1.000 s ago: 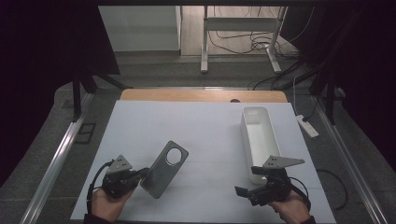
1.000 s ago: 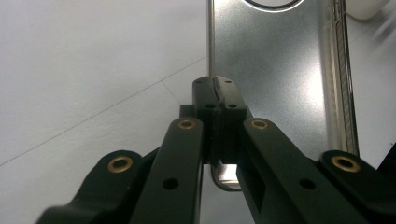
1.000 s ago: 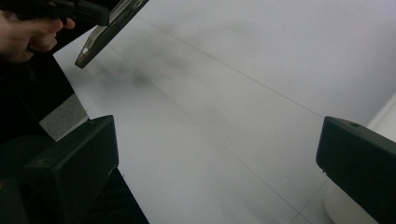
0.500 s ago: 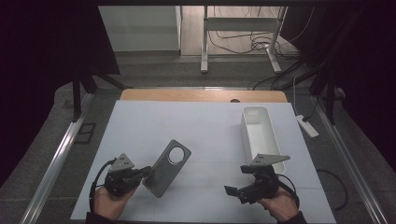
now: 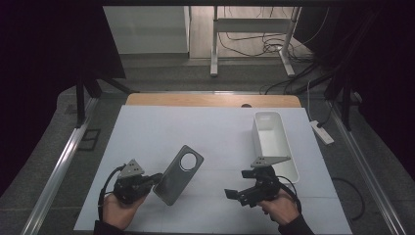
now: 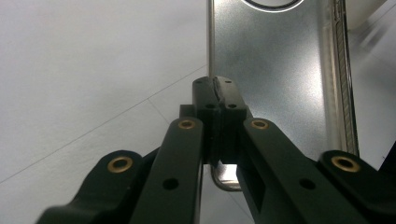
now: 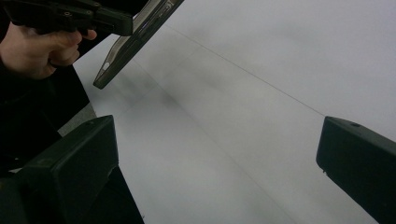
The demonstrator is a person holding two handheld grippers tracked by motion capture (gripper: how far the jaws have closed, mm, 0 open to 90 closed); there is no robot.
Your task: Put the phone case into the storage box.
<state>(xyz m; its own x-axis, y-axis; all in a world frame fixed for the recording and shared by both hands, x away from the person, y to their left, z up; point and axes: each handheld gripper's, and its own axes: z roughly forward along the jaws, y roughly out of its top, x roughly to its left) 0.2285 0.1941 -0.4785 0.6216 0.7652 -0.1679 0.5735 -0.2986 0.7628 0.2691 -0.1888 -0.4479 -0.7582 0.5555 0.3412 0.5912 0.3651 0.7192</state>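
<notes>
L gripper (image 5: 155, 179), near-left: jaws clamped on edge of clear phone case (image 5: 178, 174) | case tilted, lower end by tabletop (image 5: 147, 132), camera hole at far end | R gripper (image 5: 236, 194), near-right: jaws wide apart, nothing btwn, pointing toward case, well apart from it | white bin (image 5: 274, 144) beyond R gripper, far-right.

The phone case (image 6: 280, 74) runs off the top edge, its camera hole seemingly cut.
</notes>
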